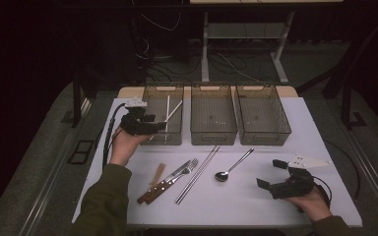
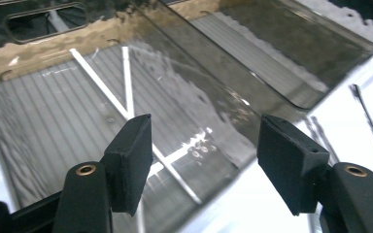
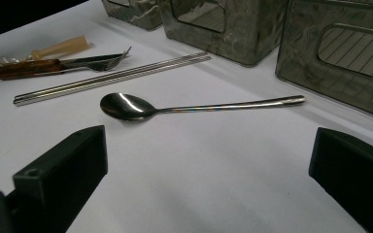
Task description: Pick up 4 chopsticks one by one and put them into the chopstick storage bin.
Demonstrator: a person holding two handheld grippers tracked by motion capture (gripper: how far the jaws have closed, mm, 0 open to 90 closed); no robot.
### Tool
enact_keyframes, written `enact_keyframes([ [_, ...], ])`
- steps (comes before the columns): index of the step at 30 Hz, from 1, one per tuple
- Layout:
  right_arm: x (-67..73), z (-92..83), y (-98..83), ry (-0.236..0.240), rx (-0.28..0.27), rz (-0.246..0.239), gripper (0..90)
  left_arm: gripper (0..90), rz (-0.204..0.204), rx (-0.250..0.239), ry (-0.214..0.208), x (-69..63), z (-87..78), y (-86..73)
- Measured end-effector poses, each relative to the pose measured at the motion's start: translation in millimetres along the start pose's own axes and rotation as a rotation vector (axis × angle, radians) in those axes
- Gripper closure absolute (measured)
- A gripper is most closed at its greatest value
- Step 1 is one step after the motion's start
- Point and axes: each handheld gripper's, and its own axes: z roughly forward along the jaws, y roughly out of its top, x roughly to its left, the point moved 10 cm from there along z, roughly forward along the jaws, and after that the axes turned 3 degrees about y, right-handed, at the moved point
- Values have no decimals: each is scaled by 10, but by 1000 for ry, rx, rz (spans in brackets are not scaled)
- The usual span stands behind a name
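The left gripper [image 1: 158, 126] hovers at the near edge of the leftmost bin [image 1: 150, 96], which stands along the far edge of the desk [image 1: 275, 206] toward its left corner; its jaws stand partly apart with nothing between them. In the left gripper view the two pale chopsticks [image 2: 126, 85] lie crossed on the ribbed floor of that bin, beyond the jaws and untouched by either pad. The middle bin [image 1: 213, 115] and the right bin [image 1: 262, 115] sit beside it along the same far edge, close to one another.

The right gripper [image 1: 270, 178] rests near the front right corner of the desk; its jaws are wide and hold nothing. Ahead of them the spoon [image 3: 126, 107] lies on the bare surface, bowl toward the gripper, handle reaching toward the bins, apart from both pads.

Toward the middle of the desk lies a pair of metal chopsticks [image 1: 197, 174], side by side and slanted; just left of them a fork [image 1: 184, 169] and a knife [image 1: 160, 189] with brown handles, and a pale wooden piece [image 1: 158, 172] beside those, nearer the front left corner.
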Motion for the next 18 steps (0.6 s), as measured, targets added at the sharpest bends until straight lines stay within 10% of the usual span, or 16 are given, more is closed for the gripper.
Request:
enact_keyframes([
  [18, 25, -3, 1, 5, 0, -8, 8, 278, 53, -20, -11, -415, -172, -472],
])
